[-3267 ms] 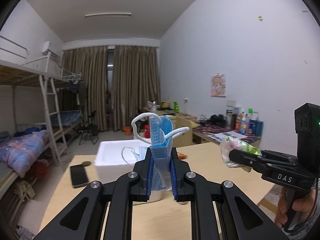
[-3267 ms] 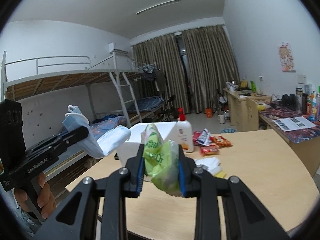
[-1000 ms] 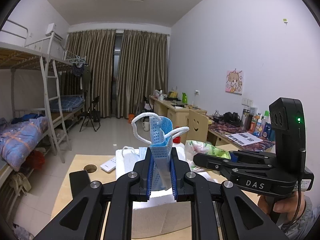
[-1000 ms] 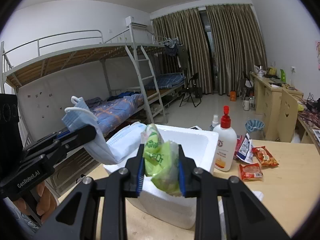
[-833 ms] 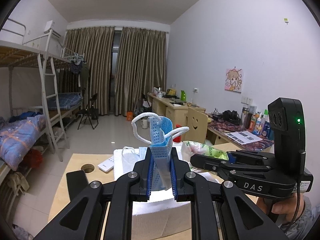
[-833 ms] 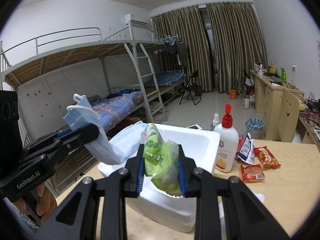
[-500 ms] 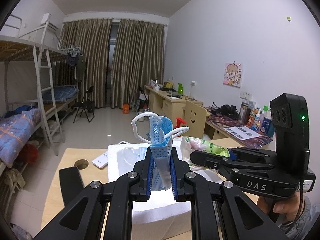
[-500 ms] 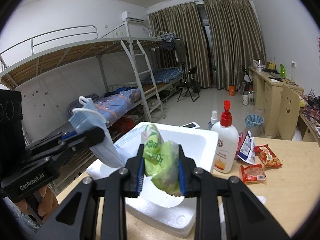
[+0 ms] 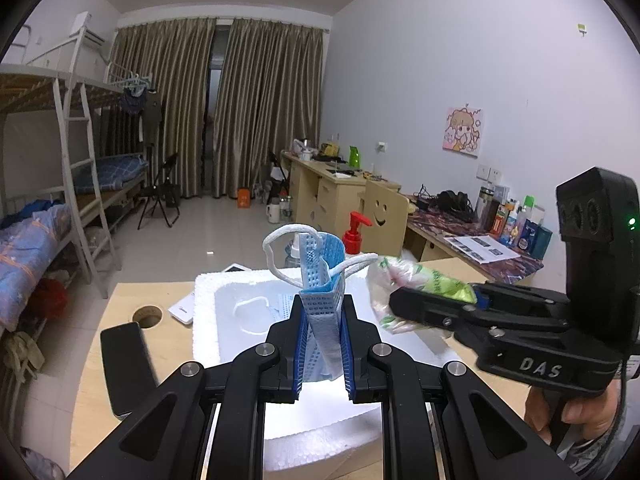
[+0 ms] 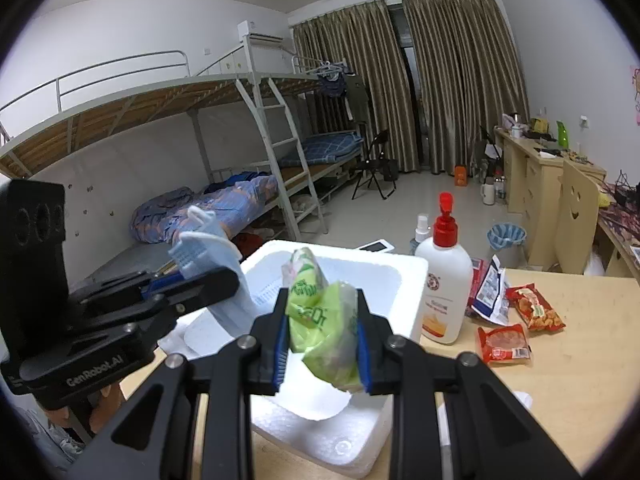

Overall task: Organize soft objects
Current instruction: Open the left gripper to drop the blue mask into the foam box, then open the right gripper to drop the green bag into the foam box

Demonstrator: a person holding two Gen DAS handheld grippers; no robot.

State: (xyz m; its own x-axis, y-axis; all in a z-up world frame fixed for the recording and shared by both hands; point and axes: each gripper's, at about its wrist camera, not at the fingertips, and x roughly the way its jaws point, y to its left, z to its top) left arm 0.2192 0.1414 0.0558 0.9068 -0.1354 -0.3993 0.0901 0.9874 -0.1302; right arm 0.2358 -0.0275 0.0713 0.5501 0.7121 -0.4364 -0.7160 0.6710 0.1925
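While both grippers hung over the white foam box (image 9: 208,320), the left gripper (image 9: 323,332) had its blue pads pressed nearly together on a folded blue face mask (image 9: 322,276), whose white ear loops stuck up at twelve o'clock. At three o'clock from it, the right gripper (image 10: 322,344) stood somewhat wider, clamped on a green plastic packet (image 10: 320,320) that bulged between its pads. Inside the box, at eleven o'clock from the left gripper's tips, lay another mask (image 9: 260,308). Beyond the box, at one o'clock in the right wrist view, stood a white pump bottle (image 10: 444,292) with a red top; at three o'clock snack packets (image 10: 516,320) lay on the wooden table (image 10: 580,380). A dark phone (image 9: 124,364) lay at nine o'clock in the left wrist view.
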